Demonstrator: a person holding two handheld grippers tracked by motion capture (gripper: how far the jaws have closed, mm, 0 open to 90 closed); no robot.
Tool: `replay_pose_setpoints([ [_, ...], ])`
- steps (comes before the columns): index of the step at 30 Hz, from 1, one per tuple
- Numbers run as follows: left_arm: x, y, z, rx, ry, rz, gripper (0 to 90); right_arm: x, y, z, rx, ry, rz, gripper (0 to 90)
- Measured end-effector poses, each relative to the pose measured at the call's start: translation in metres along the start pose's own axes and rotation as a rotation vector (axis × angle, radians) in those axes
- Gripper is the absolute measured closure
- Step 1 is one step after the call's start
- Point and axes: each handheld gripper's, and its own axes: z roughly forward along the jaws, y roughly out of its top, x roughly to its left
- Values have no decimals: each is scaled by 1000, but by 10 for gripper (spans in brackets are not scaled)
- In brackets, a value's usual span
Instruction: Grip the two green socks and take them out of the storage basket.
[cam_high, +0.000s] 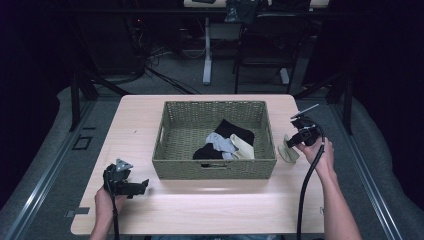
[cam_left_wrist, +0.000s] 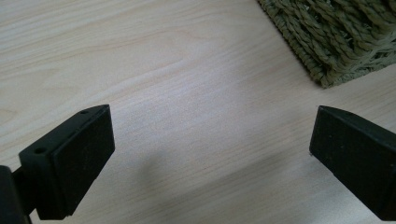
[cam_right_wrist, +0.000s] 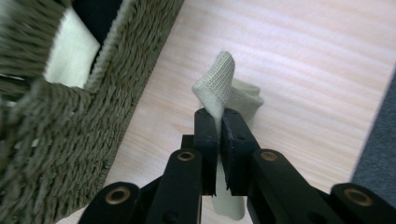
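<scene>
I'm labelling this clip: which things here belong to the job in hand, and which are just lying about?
In the job:
- right gripper, shut on the beige sock
- woven basket
- socks in the basket

Just there:
- left gripper, open over bare table
- chair behind the table

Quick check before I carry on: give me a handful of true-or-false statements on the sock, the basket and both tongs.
1. The right tongs are shut on the beige sock. True.
2. That sock is inside the basket. False: it is over the table, beside the basket's right wall.
3. The left tongs stand open with nothing between them. True.
4. The basket holds nothing. False: it holds a black garment, a grey one and a beige one.
5. The left tongs are above the basket. False: they are over bare table near its front corner.
</scene>
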Motion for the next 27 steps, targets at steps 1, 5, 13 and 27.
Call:
replay_pose_setpoints([
  [1,0,0,0,-1,-1,-1,1,0,0,1,12,-6,-7,829],
  [5,0,0,0,0,-1,-1,1,2,3,-11,1,-2,-22,615],
  [13,0,0,0,1,-1,-1,1,13,13,-50,-69,1,-57,384],
  [27,0,0,0,2,0,1,1,65,48,-98,-154,5,-194,129],
])
